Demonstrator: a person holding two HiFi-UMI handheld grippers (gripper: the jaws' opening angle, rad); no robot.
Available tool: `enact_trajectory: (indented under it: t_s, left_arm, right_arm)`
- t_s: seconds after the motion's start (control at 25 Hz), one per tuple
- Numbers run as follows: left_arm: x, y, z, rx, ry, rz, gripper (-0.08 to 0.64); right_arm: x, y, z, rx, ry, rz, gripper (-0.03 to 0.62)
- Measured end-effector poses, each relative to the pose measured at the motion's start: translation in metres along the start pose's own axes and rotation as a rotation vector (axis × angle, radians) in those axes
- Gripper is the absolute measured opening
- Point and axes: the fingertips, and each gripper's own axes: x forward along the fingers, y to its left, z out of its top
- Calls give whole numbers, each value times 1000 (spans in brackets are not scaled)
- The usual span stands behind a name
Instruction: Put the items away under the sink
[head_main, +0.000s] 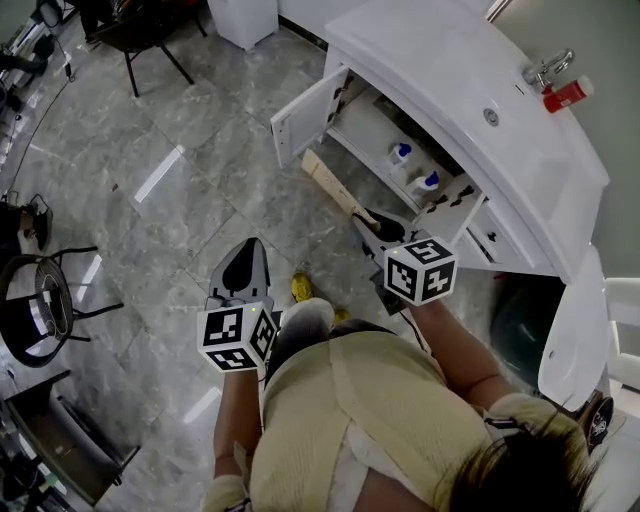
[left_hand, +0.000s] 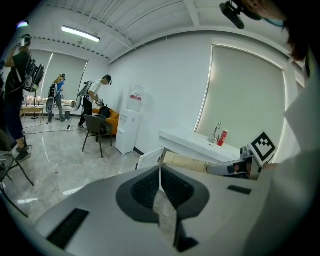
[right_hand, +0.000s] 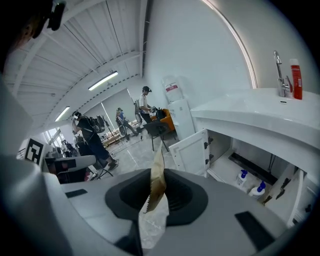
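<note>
My right gripper (head_main: 375, 222) is shut on a long flat tan packet (head_main: 335, 185) that points toward the open cabinet (head_main: 372, 130) under the white sink counter (head_main: 470, 80). In the right gripper view the packet (right_hand: 156, 182) stands edge-on between the jaws, tan above and clear with a serrated edge below. Two white bottles with blue caps (head_main: 400, 153) (head_main: 428, 181) stand on the cabinet floor. My left gripper (head_main: 248, 250) hangs over the floor to the left. It is shut, with nothing showing between its jaws in the left gripper view (left_hand: 160, 180).
The cabinet's left door (head_main: 308, 115) swings out over the grey tiled floor; the right door (head_main: 452, 203) is open too. A faucet (head_main: 548, 68) and a red bottle (head_main: 568, 93) are on the counter. Black chairs (head_main: 150, 40) (head_main: 40, 300) stand at the left. People are in the room beyond.
</note>
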Motion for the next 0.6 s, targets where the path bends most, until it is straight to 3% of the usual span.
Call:
enact_trajectory:
  t_s: [0.6]
  left_arm:
    - [59,46,9,33,66,-91,46]
  right_arm:
    - [45,-40,10,30,11,-181,86]
